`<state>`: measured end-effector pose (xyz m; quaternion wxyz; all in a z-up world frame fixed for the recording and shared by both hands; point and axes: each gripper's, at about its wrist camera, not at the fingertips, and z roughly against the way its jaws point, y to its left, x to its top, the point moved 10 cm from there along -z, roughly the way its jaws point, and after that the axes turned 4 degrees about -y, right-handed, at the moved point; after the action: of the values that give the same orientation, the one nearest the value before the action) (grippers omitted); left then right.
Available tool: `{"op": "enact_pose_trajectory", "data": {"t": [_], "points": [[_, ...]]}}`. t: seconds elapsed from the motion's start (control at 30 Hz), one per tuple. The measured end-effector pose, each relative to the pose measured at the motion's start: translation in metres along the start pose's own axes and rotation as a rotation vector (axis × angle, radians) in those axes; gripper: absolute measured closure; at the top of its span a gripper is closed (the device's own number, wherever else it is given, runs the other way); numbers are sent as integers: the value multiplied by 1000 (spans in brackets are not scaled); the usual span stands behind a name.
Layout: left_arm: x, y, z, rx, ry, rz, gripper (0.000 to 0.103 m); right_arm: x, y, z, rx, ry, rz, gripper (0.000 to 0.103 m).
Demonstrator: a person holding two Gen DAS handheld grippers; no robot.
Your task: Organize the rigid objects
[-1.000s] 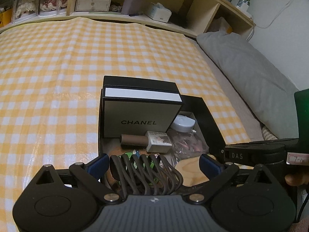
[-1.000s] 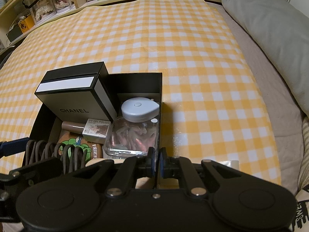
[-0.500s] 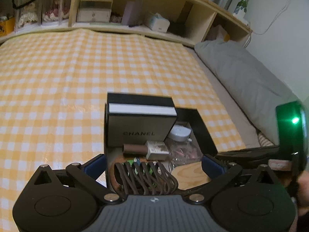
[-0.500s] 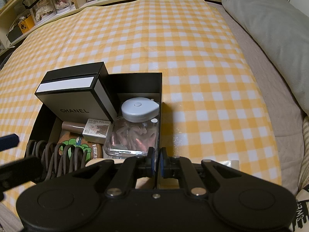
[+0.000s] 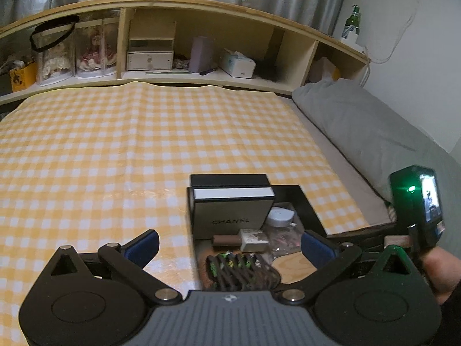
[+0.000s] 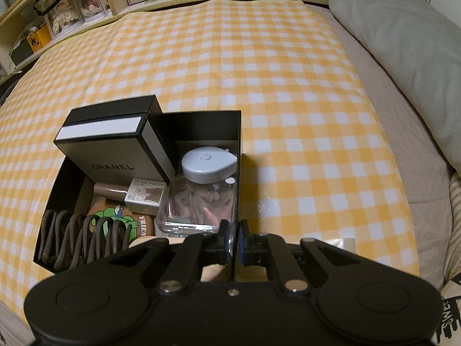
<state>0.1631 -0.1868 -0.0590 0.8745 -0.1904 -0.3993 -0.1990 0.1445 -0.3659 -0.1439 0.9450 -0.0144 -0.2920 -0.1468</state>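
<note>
A black open box (image 6: 198, 112) sits on the checked cloth. It holds a cream Chanel box (image 6: 115, 155), a grey-lidded clear jar (image 6: 207, 164), a gel polish bottle (image 6: 144, 193), a frog coaster (image 6: 115, 219) and a brown wavy clip (image 6: 80, 236). My right gripper (image 6: 234, 236) is shut on the box's right wall near its front corner. In the left wrist view my left gripper (image 5: 229, 243) hangs open and empty above the box (image 5: 312, 204), over the wavy clip (image 5: 239, 271) that lies inside. The Chanel box (image 5: 230, 213) and jar (image 5: 281, 216) show beyond it.
A yellow checked cloth (image 6: 230, 57) covers the bed. A grey pillow (image 6: 403, 43) lies along the right side. A wooden shelf (image 5: 201, 3) at the far end holds doll cases, a small drawer unit and a tissue box. A hand (image 5: 440, 271) holds the right gripper.
My left gripper has risen and pulled back from the box, its jaws a little wider, leaving the wavy clip inside. It has left the right wrist view. The right gripper has not moved.
</note>
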Motion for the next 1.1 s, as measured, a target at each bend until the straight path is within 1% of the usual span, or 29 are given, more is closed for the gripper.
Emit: {"op": "enact_pose_trajectory", "data": {"t": [0.07, 0.1, 0.2, 0.27, 0.33, 0.4, 0.43, 0.53, 0.6, 0.63, 0.7, 0.77, 0.83, 0.87, 0.9, 1.0, 1.1], "points": [[-2, 5, 3, 20, 2, -4, 0, 3, 0, 6, -2, -19, -6, 91], [-3, 6, 4, 26, 4, -5, 0, 5, 0, 11, 0, -31, -8, 87], [-4, 6, 7, 29, 4, -16, 0, 5, 3, 27, -3, -70, -8, 80], [-5, 6, 9, 35, -1, -29, 0, 4, 9, 40, -3, -97, -7, 79], [-5, 6, 12, 40, -12, -40, 0, 5, 14, 58, 14, -136, -15, 75], [-5, 6, 17, 37, -24, -42, 0, 7, 17, 76, 18, -184, -22, 66], [-5, 6, 19, 36, -29, -41, 0, 7, 18, 86, 16, -210, -27, 65], [-5, 7, 26, 34, -46, -41, 0, 2, 19, 111, 15, -264, -35, 59], [-5, 7, 32, 34, -58, -40, 0, -1, 22, 124, 17, -294, -41, 53], [-5, 8, 36, 31, -69, -41, 0, -4, 22, 130, 15, -310, -44, 52], [-6, 10, 44, 29, -90, -41, 0, -9, 25, 141, 11, -338, -52, 46], [-9, 12, 51, 33, -102, -45, 0, -16, 25, 149, 2, -357, -62, 43], [-13, 14, 58, 39, -108, -51, 0, -24, 24, 159, -10, -376, -69, 37], [-16, 15, 61, 36, -107, -50, 0, -28, 25, 162, -11, -386, -71, 32], [-18, 16, 63, 31, -107, -46, 0, -32, 26, 167, -10, -401, -71, 28], [-25, 19, 72, 27, -116, -37, 0, -39, 26, 178, -6, -438, -66, 24], [-32, 23, 80, 36, -139, -22, 0, -44, 28, 190, -25, -474, -59, 21]]}}
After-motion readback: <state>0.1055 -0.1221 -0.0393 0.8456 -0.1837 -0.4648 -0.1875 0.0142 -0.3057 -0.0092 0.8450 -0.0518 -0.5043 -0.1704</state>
